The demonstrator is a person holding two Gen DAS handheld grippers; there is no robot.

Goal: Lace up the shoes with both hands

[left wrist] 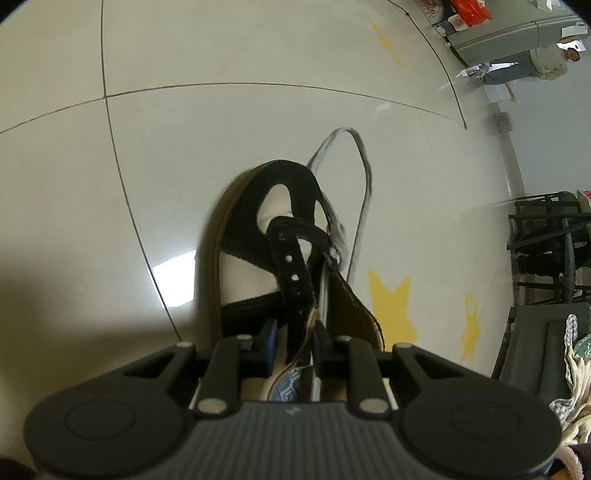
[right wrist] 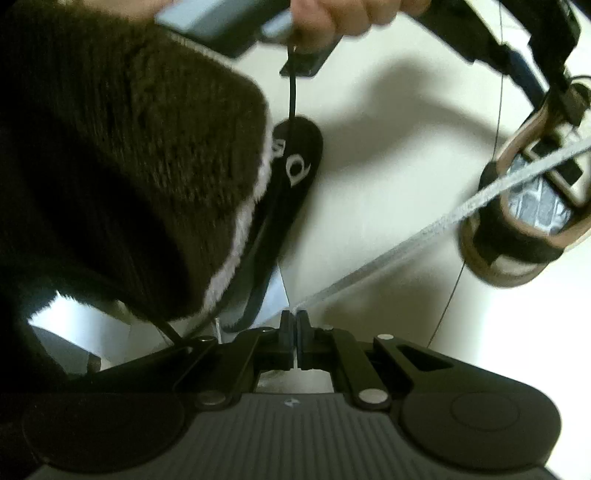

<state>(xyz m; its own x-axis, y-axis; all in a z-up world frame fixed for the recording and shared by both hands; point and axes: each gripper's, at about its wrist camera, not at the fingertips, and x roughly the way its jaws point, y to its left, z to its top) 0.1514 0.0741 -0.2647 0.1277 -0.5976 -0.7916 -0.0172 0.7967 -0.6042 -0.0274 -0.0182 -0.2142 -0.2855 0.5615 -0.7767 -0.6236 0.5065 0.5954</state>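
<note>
Shoe (left wrist: 258,240) held off the tiled floor (left wrist: 184,147), straight ahead of the left gripper (left wrist: 291,343), toe pointing away. Heel end reaching back between the left jaws; black eyelet strip (left wrist: 291,273) running down into the gap. Left jaws narrowly parted, clamped on the shoe's upper edge beside the tongue. Grey lace (left wrist: 364,192) looping out past the toe and back along the shoe's right side.

From the right wrist view, same shoe (right wrist: 517,221) up and to the right, well apart from the right gripper (right wrist: 294,325), opening facing the camera. Lace (right wrist: 406,243) stretched taut from the shoe straight down to the right jaws. Right jaws clenched tight, pinching the lace end at their tips. Hand (right wrist: 343,14) gripping the other tool along the top edge; dark fuzzy sleeve (right wrist: 129,166) filling the left side.
</note>
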